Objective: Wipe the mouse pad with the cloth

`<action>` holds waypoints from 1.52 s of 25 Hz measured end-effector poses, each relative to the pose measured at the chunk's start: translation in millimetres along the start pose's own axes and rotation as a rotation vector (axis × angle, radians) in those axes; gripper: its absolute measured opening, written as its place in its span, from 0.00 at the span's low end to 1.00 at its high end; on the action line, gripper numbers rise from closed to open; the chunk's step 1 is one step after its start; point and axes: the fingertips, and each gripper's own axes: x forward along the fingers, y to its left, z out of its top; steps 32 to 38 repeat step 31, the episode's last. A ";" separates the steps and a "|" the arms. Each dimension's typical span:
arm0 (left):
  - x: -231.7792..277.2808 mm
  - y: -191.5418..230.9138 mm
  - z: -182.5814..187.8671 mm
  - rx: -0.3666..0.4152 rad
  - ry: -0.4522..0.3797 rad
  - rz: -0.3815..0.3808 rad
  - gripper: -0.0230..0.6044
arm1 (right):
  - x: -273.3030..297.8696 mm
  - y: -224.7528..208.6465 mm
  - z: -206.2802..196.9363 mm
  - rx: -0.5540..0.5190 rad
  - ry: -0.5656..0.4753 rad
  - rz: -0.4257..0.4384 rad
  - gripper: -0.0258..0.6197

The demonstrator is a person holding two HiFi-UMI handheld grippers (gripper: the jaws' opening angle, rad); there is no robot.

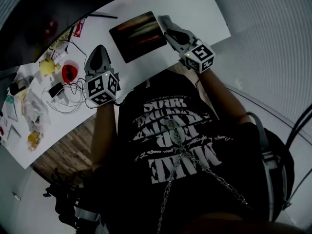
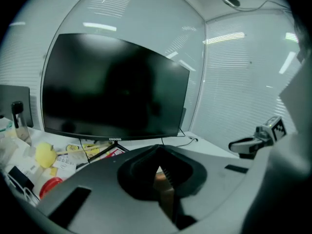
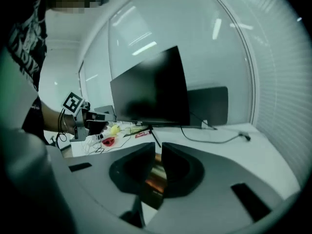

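Observation:
The mouse pad (image 1: 138,35), dark with brown and orange streaks, lies flat on the white desk (image 1: 195,9). My right gripper (image 1: 164,19) hovers over the pad's far right corner. Its jaws stand a narrow slit apart with nothing between them (image 3: 158,147), and the pad shows through the slit. My left gripper (image 1: 100,48) hangs above the desk left of the pad. Its jaw tips meet (image 2: 157,149) and hold nothing. Each gripper shows in the other's view: the right gripper (image 2: 246,144) and the left gripper (image 3: 87,117). No cloth shows in any view.
A large dark monitor (image 2: 112,87) stands at the back of the desk. Left of the pad lie a yellow object (image 1: 47,66), a red object (image 1: 69,72), tangled cables (image 1: 68,91) and small clutter. A cable (image 3: 214,139) runs along the desk's right side.

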 end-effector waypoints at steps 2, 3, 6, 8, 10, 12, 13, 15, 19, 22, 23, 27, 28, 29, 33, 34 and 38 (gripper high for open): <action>-9.8 4.6 13.6 0.018 -0.042 0.011 0.05 | -3.5 15.3 23.6 -0.086 -0.077 -0.031 0.07; -14.7 4.7 18.3 0.024 -0.059 0.009 0.05 | -4.8 20.9 30.7 -0.117 -0.110 -0.043 0.05; -26.0 0.0 22.4 0.024 -0.093 -0.004 0.05 | -10.4 27.1 38.2 -0.177 -0.173 -0.089 0.04; -31.4 -2.2 18.9 0.015 -0.093 -0.004 0.05 | -16.1 26.7 38.8 -0.185 -0.187 -0.120 0.04; -36.3 -4.5 16.1 0.013 -0.086 -0.007 0.05 | -20.8 27.2 39.9 -0.179 -0.188 -0.134 0.04; -40.3 -7.8 16.9 0.025 -0.089 -0.018 0.05 | -24.3 28.4 41.2 -0.175 -0.187 -0.140 0.04; -41.7 -9.4 18.4 0.030 -0.093 -0.024 0.05 | -25.9 29.3 41.9 -0.173 -0.187 -0.142 0.04; -43.4 -12.8 21.9 0.038 -0.102 -0.035 0.05 | -29.1 30.8 43.5 -0.171 -0.188 -0.145 0.04; -45.2 -19.8 24.3 0.043 -0.107 -0.054 0.05 | -36.3 29.1 47.0 -0.169 -0.189 -0.171 0.04; -45.6 -23.1 21.4 0.048 -0.105 -0.064 0.05 | -38.0 28.1 46.1 -0.164 -0.192 -0.178 0.04; -45.2 -23.6 20.4 0.048 -0.104 -0.066 0.05 | -38.1 27.7 45.4 -0.163 -0.192 -0.179 0.04; -45.7 -25.2 21.9 0.050 -0.101 -0.072 0.05 | -43.4 26.1 45.0 -0.149 -0.188 -0.190 0.04; -46.3 -25.3 23.1 0.050 -0.102 -0.072 0.05 | -45.0 25.8 44.8 -0.146 -0.186 -0.192 0.04; -46.8 -25.1 24.3 0.049 -0.104 -0.071 0.05 | -46.3 25.5 44.4 -0.143 -0.183 -0.195 0.04; -47.3 -24.5 26.6 0.046 -0.109 -0.069 0.05 | -48.2 24.8 43.3 -0.140 -0.177 -0.200 0.04; -47.3 -24.5 26.6 0.046 -0.109 -0.069 0.05 | -48.2 24.8 43.3 -0.140 -0.177 -0.200 0.04; -47.3 -24.5 26.6 0.046 -0.109 -0.069 0.05 | -48.2 24.8 43.3 -0.140 -0.177 -0.200 0.04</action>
